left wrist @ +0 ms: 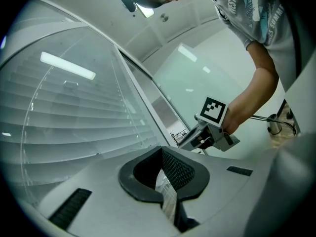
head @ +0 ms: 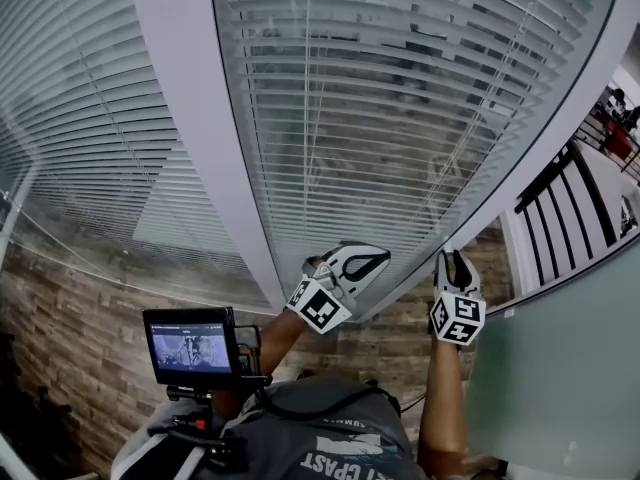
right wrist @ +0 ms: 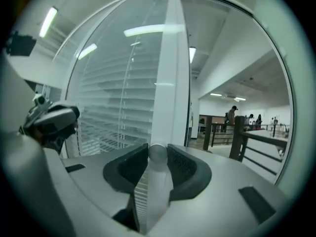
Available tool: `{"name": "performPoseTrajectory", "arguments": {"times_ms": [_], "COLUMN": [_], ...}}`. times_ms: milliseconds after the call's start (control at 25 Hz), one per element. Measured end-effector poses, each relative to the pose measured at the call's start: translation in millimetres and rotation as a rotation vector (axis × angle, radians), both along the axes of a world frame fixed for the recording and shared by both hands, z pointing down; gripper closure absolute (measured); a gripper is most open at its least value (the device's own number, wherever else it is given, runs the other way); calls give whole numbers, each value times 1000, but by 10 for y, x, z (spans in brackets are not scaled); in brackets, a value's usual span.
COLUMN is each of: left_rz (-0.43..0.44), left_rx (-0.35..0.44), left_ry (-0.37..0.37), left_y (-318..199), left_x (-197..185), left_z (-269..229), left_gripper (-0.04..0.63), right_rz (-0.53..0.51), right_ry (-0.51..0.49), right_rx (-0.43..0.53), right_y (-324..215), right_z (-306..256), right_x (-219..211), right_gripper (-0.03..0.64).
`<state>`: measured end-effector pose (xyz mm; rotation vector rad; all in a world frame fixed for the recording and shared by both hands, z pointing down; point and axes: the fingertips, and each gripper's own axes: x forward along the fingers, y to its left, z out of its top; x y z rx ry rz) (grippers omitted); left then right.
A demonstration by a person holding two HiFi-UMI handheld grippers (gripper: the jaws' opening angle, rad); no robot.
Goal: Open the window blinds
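Note:
White slatted blinds (head: 400,118) hang shut behind glass, split by a white frame post (head: 200,138). My right gripper (head: 456,263) is raised to the right frame's lower edge. In the right gripper view the right gripper (right wrist: 157,167) is shut on a white rod-like knob (right wrist: 158,153) with a rounded silver tip; the blinds (right wrist: 118,98) lie just beyond. My left gripper (head: 352,258) hovers by the glass, left of the right one. The left gripper (left wrist: 165,181) has its jaws together with nothing held, beside the blinds (left wrist: 74,112).
A brick wall (head: 80,318) runs under the window. A black railing (head: 570,208) and a frosted glass panel (head: 570,368) stand at the right. A small monitor (head: 190,346) sits on the person's chest. People (right wrist: 232,115) stand far off.

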<state>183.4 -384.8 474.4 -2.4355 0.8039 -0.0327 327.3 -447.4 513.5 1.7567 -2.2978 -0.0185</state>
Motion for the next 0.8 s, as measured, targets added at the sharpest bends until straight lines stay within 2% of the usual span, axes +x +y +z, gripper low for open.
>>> {"name": "performPoseTrajectory", "arguments": {"times_ms": [40,80,160,200,240,400,560,800], "left_rz": [0,1,3,5,8,10,8,5], "left_rx": [-2,-4,-4,-4,-3,2,3,-3], "left_ry": [0,0,1,1,0,0,2,-3], "left_y": [1,2,11,17,24,30,22,22], "left_x": [1,3,12,20,31,44,38,17], "left_z": [-16,-30,-50,-56,-60,-78,-83,-37], "left_gripper": [591,591,592,591,591,591,592,591], "right_rz": [7,21,50,54,47,27,11,11], "right_ry": [79,274,797,977,1047,989,809,818], "right_rx": [15,44,118,143,155,155,130,120], "right_y": [0,2,13,19,23,6,-14,-53], "right_z": [-6,0,30,37,36,37,9,20], "right_x": [-10,-40,-128,-161,-174,-167,-139,-131], "right_gripper": [512,511,512,512,511,511,512,511]}}
